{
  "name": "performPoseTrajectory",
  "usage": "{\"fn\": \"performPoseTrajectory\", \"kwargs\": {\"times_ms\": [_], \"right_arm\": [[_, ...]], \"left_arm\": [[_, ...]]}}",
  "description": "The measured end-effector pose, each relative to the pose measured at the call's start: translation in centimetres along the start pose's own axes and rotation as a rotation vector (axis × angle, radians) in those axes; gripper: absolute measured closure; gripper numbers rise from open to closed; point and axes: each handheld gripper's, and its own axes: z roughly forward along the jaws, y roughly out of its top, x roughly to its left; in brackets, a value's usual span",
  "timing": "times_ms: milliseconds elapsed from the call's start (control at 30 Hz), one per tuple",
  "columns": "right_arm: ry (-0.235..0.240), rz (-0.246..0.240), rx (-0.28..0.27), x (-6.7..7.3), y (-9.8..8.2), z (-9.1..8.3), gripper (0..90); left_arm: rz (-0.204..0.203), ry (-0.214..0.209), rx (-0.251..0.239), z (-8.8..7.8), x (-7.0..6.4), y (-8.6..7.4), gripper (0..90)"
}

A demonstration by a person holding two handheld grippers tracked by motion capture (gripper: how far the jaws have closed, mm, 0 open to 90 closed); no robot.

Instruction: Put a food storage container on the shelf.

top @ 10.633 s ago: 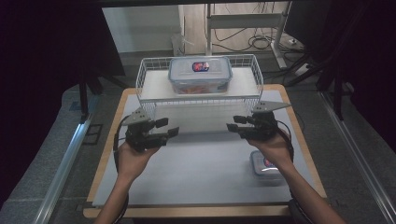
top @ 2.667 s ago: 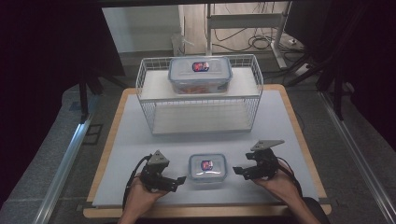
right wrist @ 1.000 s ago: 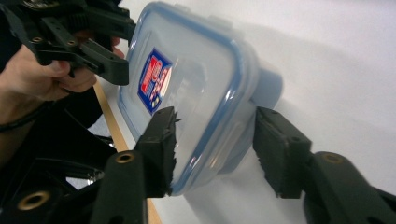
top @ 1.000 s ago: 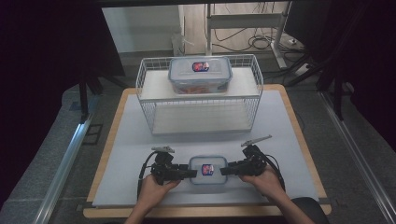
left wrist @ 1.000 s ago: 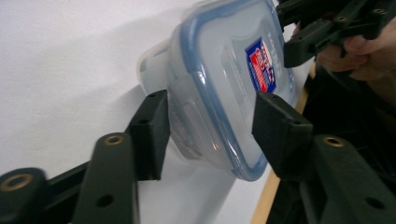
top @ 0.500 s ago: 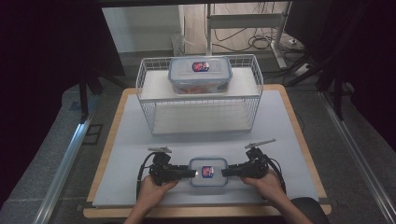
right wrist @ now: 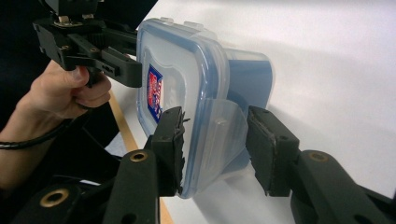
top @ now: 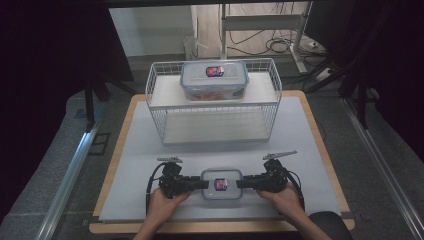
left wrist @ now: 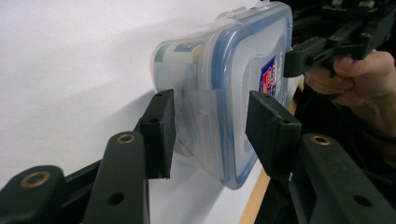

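- High view: small lidded box (top: 221,183) lies near the worktop's (top: 310,150) front edge, long axis left-right; left tongs (top: 200,184) and right tongs (top: 242,183) meet its two short ends, equally near
- Left gripper view: the left jaws have just been closing and straddle the end latch flap (left wrist: 201,122); whether the pads press I cannot tell
- Right gripper view: the right jaws have just been closing around the other flap (right wrist: 219,128); one pad touches the lid rim, the other stands clear

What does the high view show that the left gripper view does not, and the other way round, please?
High view: the white wire basket with a second container on its upper shelf. Left gripper view: the near container's clear side flap, close up between the jaws of the left gripper, which have just been closing. Both: the near container with its red and blue label, and the right gripper at its far end.
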Motion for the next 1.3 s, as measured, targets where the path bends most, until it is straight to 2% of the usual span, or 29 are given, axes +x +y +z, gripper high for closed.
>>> {"fn": "performPoseTrajectory", "kwargs": {"times_ms": [200,367,600,833,1300], "right_arm": [[0.010,-0.007,-0.034,0.3,0.6,-0.4,58.0],[0.018,-0.038,-0.074,0.9,1.7,-1.3,58.7],[0.006,-0.082,-0.125,1.7,3.5,-2.6,58.6],[-0.002,-0.117,-0.149,2.5,5.1,-3.5,58.5],[0.001,-0.161,-0.187,3.7,8.5,-4.4,58.4]], "left_arm": [[0.030,0.013,-0.031,-0.6,-0.7,0.8,53.5],[0.084,0.023,-0.061,-1.5,-1.7,2.3,53.6],[0.131,0.037,-0.095,-2.2,-2.7,4.0,53.7],[0.162,0.048,-0.127,-3.1,-3.5,5.4,53.7],[0.199,0.066,-0.165,-5.1,-4.6,8.5,53.7]]}}
